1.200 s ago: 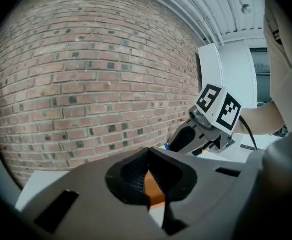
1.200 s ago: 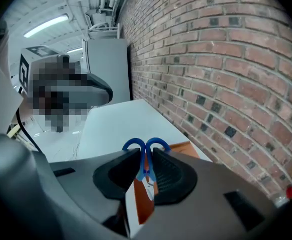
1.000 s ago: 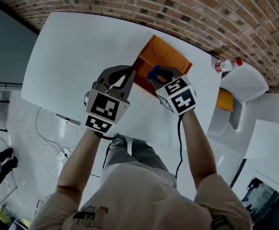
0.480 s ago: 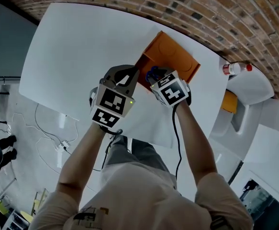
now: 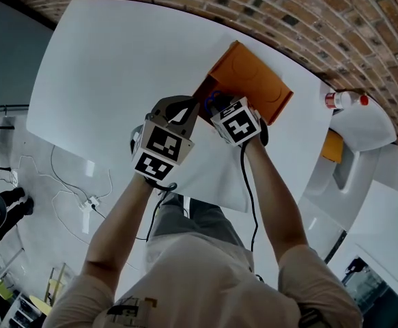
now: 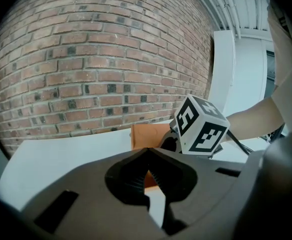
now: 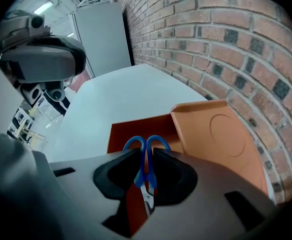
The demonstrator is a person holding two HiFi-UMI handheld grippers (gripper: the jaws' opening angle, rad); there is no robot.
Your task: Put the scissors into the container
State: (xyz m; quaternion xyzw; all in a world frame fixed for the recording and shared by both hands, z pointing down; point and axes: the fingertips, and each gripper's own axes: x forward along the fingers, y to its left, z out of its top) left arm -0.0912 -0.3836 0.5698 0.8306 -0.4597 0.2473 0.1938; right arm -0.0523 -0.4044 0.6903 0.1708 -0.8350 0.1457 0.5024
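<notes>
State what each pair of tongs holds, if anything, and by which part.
Right tongs: scissors, pinched on the blue handle shanks between finger loops and pivot, over the orange container. Left tongs: shut, nothing held.

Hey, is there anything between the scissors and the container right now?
Nothing visible. The right gripper grips the scissors by the handles, just over the open container. The left gripper is shut and empty beside it, not in the path.
</notes>
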